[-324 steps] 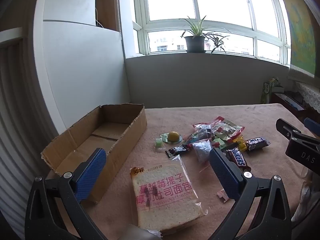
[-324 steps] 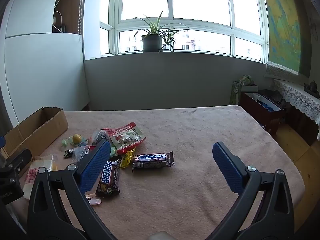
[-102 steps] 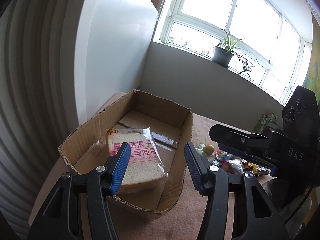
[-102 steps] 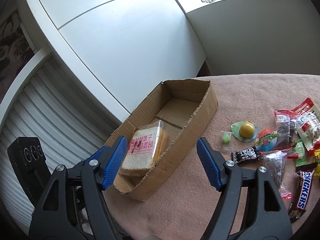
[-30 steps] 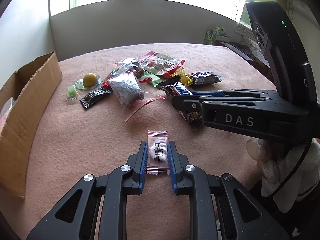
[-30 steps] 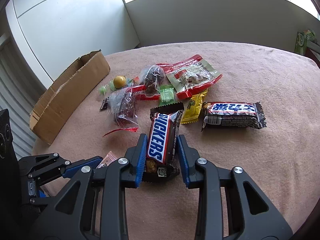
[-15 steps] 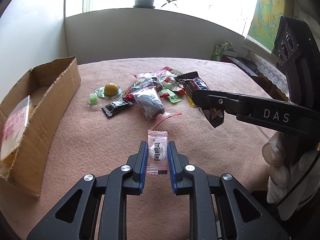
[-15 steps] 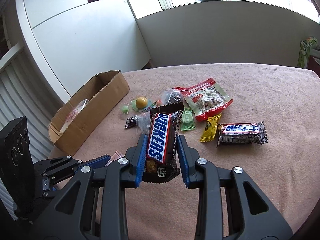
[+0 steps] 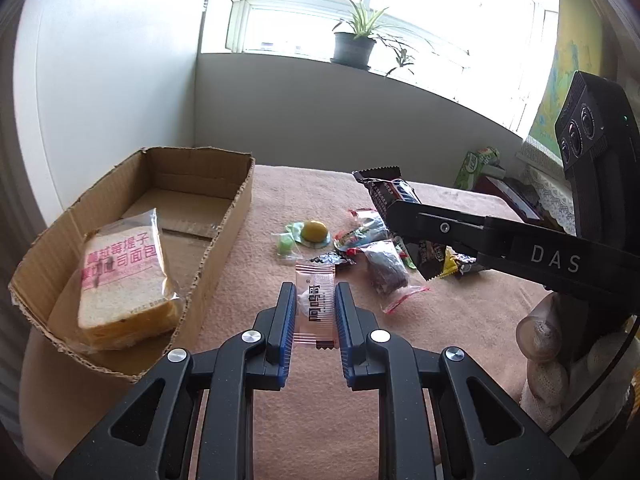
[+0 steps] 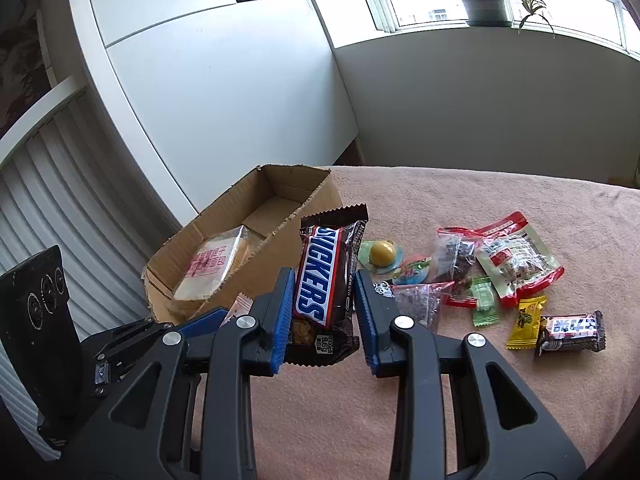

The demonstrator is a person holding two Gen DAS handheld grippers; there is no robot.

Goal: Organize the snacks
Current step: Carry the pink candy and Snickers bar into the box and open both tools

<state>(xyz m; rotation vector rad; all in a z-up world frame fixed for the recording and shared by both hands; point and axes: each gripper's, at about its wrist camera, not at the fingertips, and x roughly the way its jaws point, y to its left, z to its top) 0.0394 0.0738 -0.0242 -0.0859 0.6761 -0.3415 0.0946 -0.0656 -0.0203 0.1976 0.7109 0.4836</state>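
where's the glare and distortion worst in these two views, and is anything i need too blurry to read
Left wrist view: the window is blown out white and the walls bow from the fisheye, yet the print on the small candy packet and the bread bag stays legible. Right wrist view: less glare, edges curve, the Snickers bar is sharp, and the far snacks are softer.

Snickers bar [image 10: 326, 280] upright, clamped; pink sachet [image 9: 315, 305] clamped; bread [image 9: 122, 280] leaning in box [image 9: 224, 236], seemingly.
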